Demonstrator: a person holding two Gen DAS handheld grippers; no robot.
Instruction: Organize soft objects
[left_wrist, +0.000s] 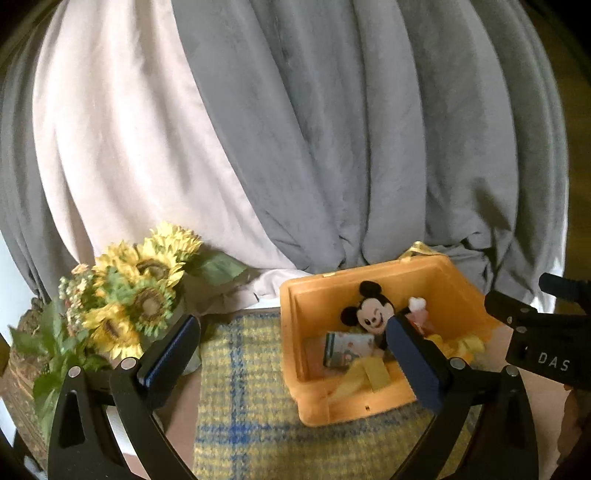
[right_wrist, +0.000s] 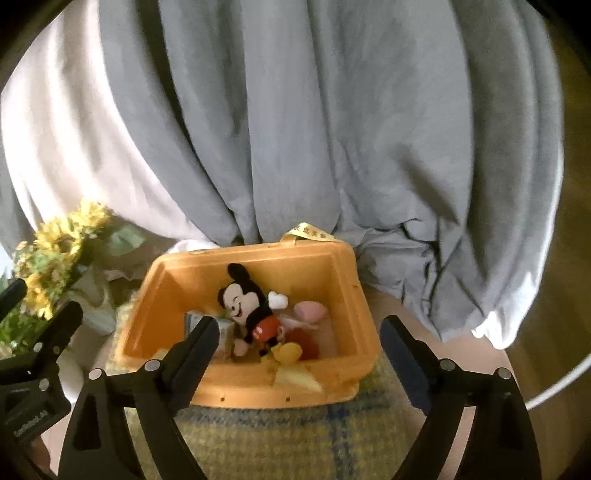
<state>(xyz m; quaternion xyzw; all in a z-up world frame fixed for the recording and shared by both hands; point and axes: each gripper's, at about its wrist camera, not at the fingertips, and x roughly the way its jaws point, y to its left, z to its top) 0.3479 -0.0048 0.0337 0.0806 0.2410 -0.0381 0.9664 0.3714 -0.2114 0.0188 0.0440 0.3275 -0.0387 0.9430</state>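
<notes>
Mickey plush (right_wrist: 255, 314) inside orange bin (right_wrist: 365, 332) on plaid cloth (right_wrist: 295, 443); left claw (left_wrist: 295, 354) and right claw (right_wrist: 299, 350) both wide, empty.

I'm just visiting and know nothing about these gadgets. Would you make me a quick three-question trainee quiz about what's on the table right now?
1. True or false: the Mickey Mouse plush lies inside the orange bin.
2. Which stands left of the bin? A) sunflower bouquet B) a kettle C) a lamp
3. Fill in: the left gripper and the right gripper are both ____, holding nothing.

Key:
1. True; it rests among other small soft items in the bin.
2. A.
3. Open; the bin sits on a yellow and blue plaid cloth below them.
</notes>
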